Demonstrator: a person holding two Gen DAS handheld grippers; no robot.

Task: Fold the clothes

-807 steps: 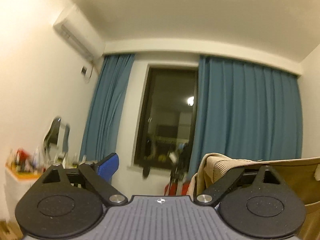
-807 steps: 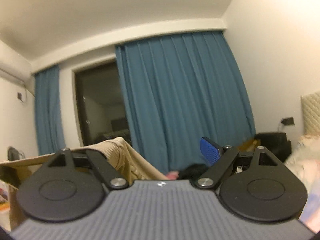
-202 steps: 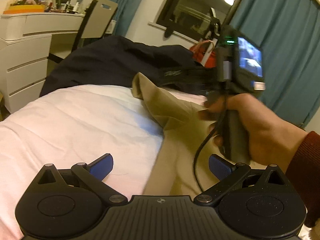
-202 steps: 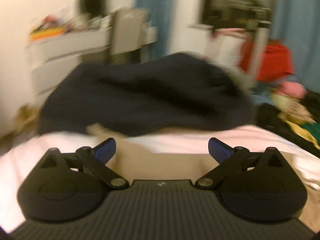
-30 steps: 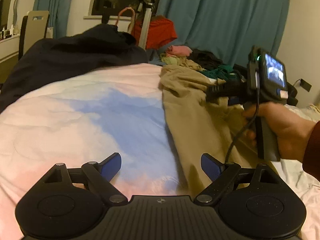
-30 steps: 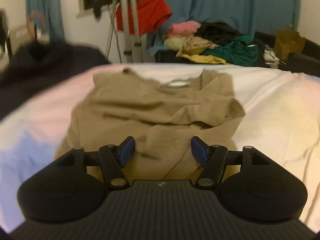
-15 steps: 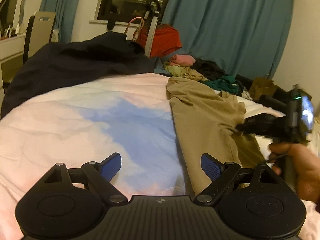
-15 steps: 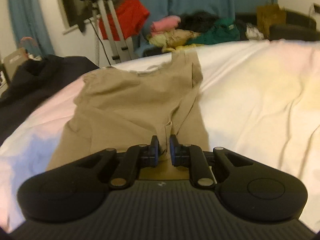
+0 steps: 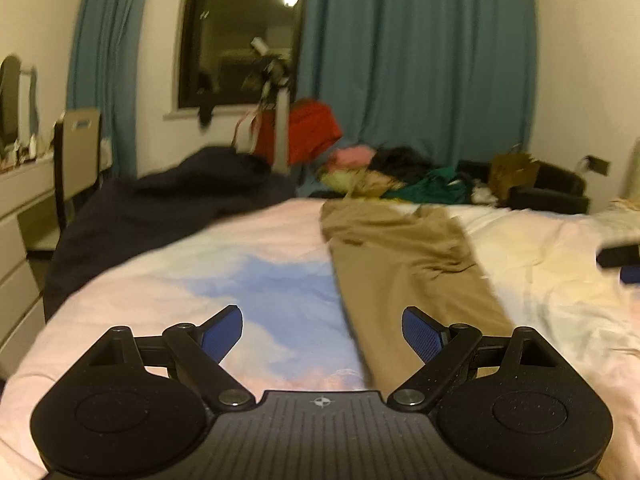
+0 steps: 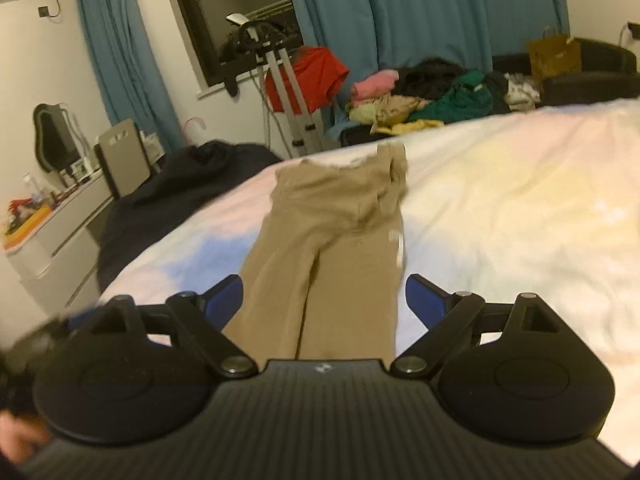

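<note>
A tan garment (image 9: 404, 256) lies flat on the bed as a long narrow strip, folded lengthwise; it also shows in the right wrist view (image 10: 336, 248). My left gripper (image 9: 322, 334) is open and empty, just above the bed at the garment's near left edge. My right gripper (image 10: 324, 300) is open and empty, held over the garment's near end with the cloth between and below its fingers. A bit of the right gripper (image 9: 620, 264) shows at the right edge of the left wrist view.
The bed (image 9: 248, 276) has a pink, blue and cream cover. A dark garment (image 9: 176, 204) is heaped at its far left. A clothes pile (image 10: 424, 96), a stand with a red garment (image 10: 308, 76) and a white dresser (image 10: 56, 228) stand beyond.
My right gripper has opened and let go of the tan garment, then drawn back to its near end. The garment now lies as a narrow folded strip. My left gripper has stayed open.
</note>
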